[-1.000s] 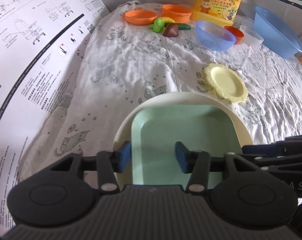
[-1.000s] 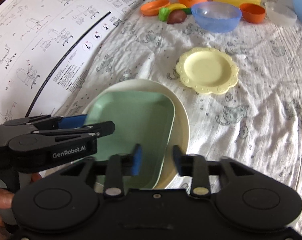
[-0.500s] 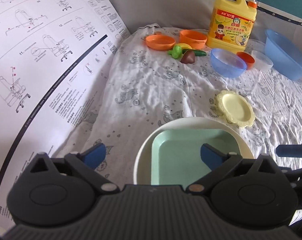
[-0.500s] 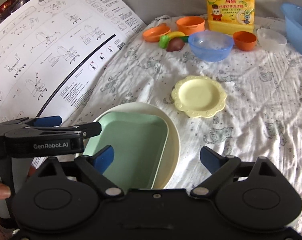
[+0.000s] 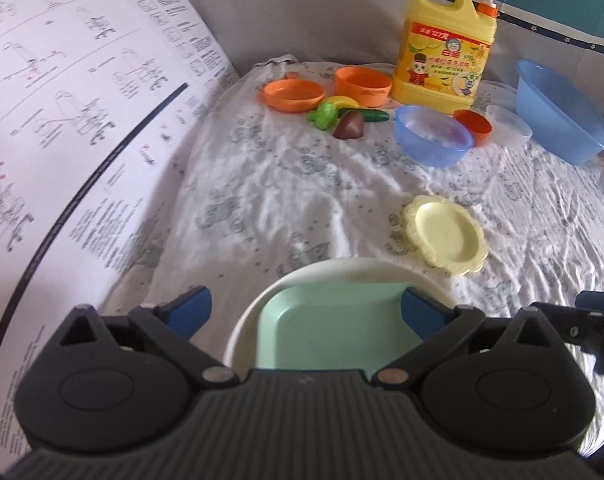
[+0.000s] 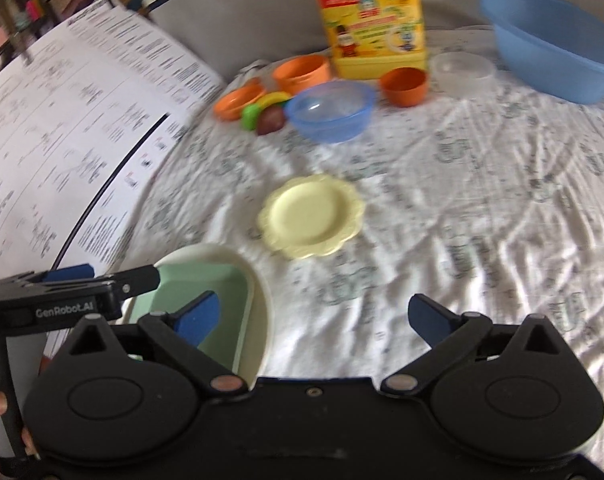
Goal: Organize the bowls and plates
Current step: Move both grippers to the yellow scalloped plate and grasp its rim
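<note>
With both grippers' jaws just spread wide and empty, I should centre the right gripper (image 6: pixel 314 320) squarely over the yellow plate (image 6: pixel 312 216) before closing, while the left gripper (image 5: pixel 306 312) clears the green tray (image 5: pixel 334 332).

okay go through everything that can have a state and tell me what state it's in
left gripper: open, holding nothing
right gripper: open, holding nothing
green square plate: nested in cream bowl
yellow plate: alone, upright
blue bowl: upright, empty
detergent jug: upright, pump on

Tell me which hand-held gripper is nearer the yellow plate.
Right. The right hand-held gripper sits just short of the yellow plate; the left hand-held gripper hovers over the green tray.
</note>
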